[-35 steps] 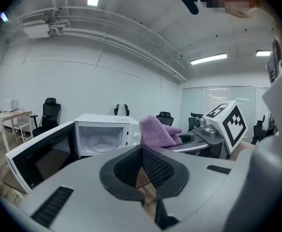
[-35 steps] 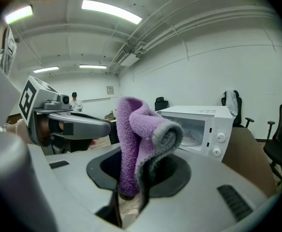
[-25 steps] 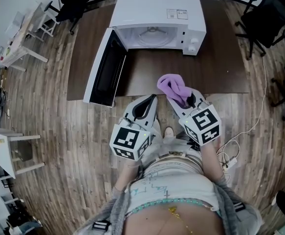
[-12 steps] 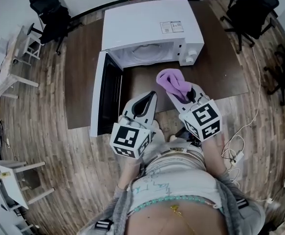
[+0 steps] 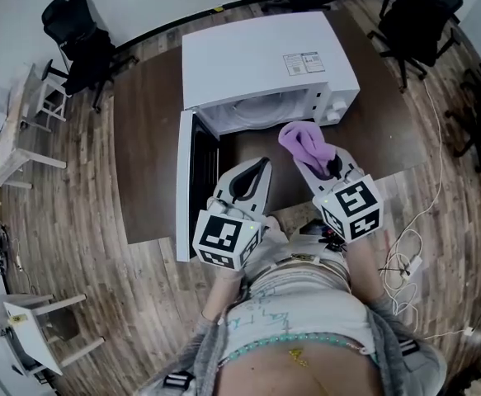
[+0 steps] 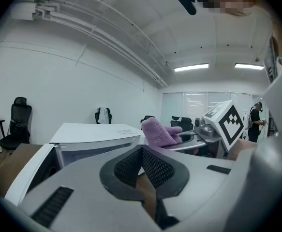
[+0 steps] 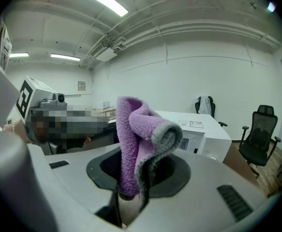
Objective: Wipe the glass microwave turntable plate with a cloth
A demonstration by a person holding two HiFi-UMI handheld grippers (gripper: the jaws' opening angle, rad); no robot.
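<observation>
A white microwave (image 5: pixel 265 64) stands on a brown table (image 5: pixel 145 139), its door (image 5: pixel 192 184) swung open to the left. Inside the cavity I can just make out the glass turntable plate (image 5: pixel 261 110). My right gripper (image 5: pixel 327 165) is shut on a folded purple cloth (image 5: pixel 304 145), which sticks up from the jaws in front of the microwave's right side. In the right gripper view the cloth (image 7: pixel 141 144) fills the middle. My left gripper (image 5: pixel 252 172) is shut with nothing in it and points at the cavity beside the door. The left gripper view shows the microwave (image 6: pixel 97 134) ahead and the cloth (image 6: pixel 159 132) to its right.
Black office chairs stand at the back left (image 5: pixel 79 40) and back right (image 5: pixel 417 11). Small white tables (image 5: pixel 13 114) line the left wall. Cables (image 5: pixel 405 262) lie on the wooden floor at my right. The open door juts out past the table's front edge.
Both grippers have moved forward toward the microwave, which now sits closer in the head view. The cloth has stayed in the right gripper and the left jaws have stayed shut.
</observation>
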